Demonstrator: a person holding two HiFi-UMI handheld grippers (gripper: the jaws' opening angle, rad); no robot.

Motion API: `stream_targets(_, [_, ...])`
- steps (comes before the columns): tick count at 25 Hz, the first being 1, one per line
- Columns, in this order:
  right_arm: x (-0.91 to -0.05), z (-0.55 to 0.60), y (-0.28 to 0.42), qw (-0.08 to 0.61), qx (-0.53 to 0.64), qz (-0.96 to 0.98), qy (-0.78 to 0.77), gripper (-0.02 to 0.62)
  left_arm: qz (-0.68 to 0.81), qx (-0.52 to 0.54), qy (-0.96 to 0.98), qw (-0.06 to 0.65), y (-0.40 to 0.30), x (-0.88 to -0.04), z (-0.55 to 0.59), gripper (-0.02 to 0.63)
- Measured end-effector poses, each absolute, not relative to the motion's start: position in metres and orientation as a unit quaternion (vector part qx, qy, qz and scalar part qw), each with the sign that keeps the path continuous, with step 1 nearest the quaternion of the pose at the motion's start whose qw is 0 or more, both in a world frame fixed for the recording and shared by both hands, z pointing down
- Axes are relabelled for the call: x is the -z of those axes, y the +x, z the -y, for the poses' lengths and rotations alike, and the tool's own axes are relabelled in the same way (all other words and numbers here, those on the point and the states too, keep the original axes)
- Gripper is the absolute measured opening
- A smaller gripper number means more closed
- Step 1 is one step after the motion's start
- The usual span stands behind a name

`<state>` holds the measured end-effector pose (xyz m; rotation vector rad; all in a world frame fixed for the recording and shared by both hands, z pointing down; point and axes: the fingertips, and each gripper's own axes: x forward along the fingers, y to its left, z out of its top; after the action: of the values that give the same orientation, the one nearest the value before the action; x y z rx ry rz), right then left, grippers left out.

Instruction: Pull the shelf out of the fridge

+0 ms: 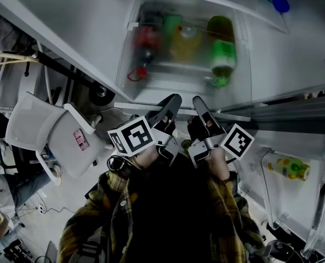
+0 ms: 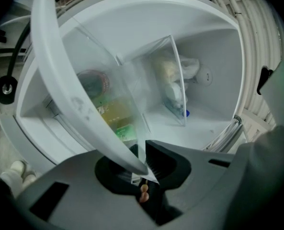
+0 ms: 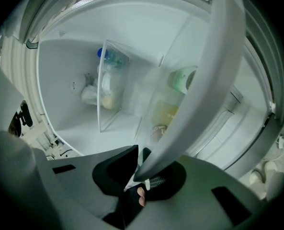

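Together, left gripper (image 1: 172, 102) and right gripper (image 1: 198, 104) have jaws clenched on the front rim of the shelf (image 2: 70, 95)

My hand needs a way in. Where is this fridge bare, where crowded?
Bare: white fridge interior beside the back clear bin. Crowded: the shelf, full of bottles, left gripper and right gripper clamped on its front.

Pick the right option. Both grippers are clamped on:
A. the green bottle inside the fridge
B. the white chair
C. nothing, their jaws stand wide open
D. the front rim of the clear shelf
D: each gripper view shows the jaws pinched on the white front rim of the shelf. The head view has the left gripper and the right gripper side by side at that edge.
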<state>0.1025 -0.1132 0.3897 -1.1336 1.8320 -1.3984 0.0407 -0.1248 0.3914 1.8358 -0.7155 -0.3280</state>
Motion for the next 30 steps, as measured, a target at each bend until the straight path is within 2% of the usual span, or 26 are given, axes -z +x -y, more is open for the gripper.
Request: stream_targets(30, [-0.3886,0.1128,0.1014,0.283,0.529,-0.685,-0.414,0.049,0.304,0.141,0.767,0.547,0.0392,-0.3905,0.1243,0.058])
